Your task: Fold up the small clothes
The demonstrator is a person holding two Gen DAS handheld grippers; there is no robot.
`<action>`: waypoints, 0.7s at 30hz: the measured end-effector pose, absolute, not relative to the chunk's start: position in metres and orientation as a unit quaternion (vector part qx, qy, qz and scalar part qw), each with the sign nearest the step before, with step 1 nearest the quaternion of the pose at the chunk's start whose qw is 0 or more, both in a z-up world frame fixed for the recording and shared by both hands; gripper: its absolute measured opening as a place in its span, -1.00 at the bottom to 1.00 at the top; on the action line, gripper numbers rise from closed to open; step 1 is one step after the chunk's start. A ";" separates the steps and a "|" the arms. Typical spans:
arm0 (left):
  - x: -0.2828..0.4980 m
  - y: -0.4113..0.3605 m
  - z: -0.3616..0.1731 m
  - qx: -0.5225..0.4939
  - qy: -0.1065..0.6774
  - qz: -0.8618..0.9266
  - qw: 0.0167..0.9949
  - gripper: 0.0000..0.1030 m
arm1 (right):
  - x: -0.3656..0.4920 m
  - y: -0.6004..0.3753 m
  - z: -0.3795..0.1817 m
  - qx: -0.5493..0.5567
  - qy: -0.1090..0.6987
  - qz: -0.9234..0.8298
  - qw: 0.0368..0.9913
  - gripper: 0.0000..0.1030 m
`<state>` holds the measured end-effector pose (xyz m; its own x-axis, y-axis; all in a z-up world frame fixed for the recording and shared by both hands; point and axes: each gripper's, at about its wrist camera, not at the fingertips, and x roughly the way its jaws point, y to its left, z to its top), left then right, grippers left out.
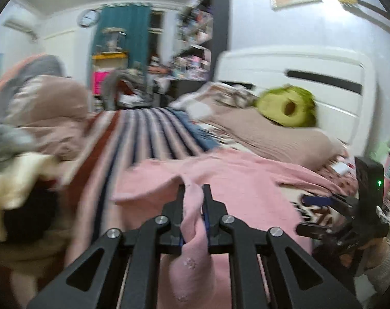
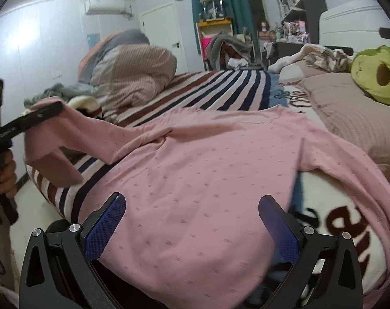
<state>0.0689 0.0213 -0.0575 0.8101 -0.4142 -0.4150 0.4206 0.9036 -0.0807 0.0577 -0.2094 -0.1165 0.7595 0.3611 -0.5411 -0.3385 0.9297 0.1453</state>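
I've got my left gripper [image 1: 193, 193] pinching the sleeve [image 2: 74, 139] to fold it over the shirt [image 2: 207, 170], while my right gripper [image 2: 192, 221] waits wide open and empty.

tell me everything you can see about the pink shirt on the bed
The pink shirt is a soft, knit-looking long-sleeved top with a tiny repeated speckle print. Its body lies spread mostly flat, a bit wrinkled, across the striped blanket and the cream printed cover, near the tan pillow. One sleeve is lifted off the bed, pinched in the left claw, with the cuff hanging loose. The right claw is open, its blue pads just over the near hem.
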 end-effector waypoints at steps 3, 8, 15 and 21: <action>0.076 -0.031 -0.072 0.021 0.248 -0.266 0.931 -0.84 | 0.052 -0.229 -0.115 0.022 0.276 0.176 0.945 0.99; 0.081 -0.103 -0.114 0.055 0.305 -0.319 0.895 -0.84 | 0.051 -0.264 -0.118 0.052 0.266 0.160 0.949 0.99; 0.085 -0.131 -0.145 0.069 0.355 -0.344 0.867 -0.73 | 0.058 -0.292 -0.130 0.080 0.276 0.143 0.947 0.99; 0.069 -0.099 -0.122 0.034 0.331 -0.379 0.864 0.27 | 0.065 -0.294 -0.133 0.084 0.285 0.144 0.944 0.99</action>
